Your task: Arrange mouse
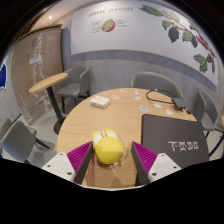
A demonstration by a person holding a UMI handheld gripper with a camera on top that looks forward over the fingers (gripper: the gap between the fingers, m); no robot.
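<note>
Yellow is what grabs you first: a yellow mouse (109, 150) sits right between the jaws, with the magenta pads (79, 157) hugging it from both sides. Looks to me like the gripper (111, 160) is clamped on it, left pad at its 9 o'clock side, right pad at its 3 o'clock side, mouse lifted a bit over the near edge of the tabletop (110, 118).

Going outward from there, the tabletop is a round wooden one. At about 2 o'clock from the mouse there's a dark closed laptop (173, 136) lying flat with some white lettering on it, well apart from the mouse. Straight ahead toward 12 o'clock, on the far part of the tabletop, is a small white flat thing (100, 101), can't tell what exactly. A couple of tiny bits lie near 1 o'clock, too small to name.

Around the tabletop are grey chairs (160, 89), one at the far side around 1 o'clock. Beyond, at 10 o'clock, stands a smaller tall round table (47, 82). The back wall has a big poster (140, 28) with fruit pictures on it.
</note>
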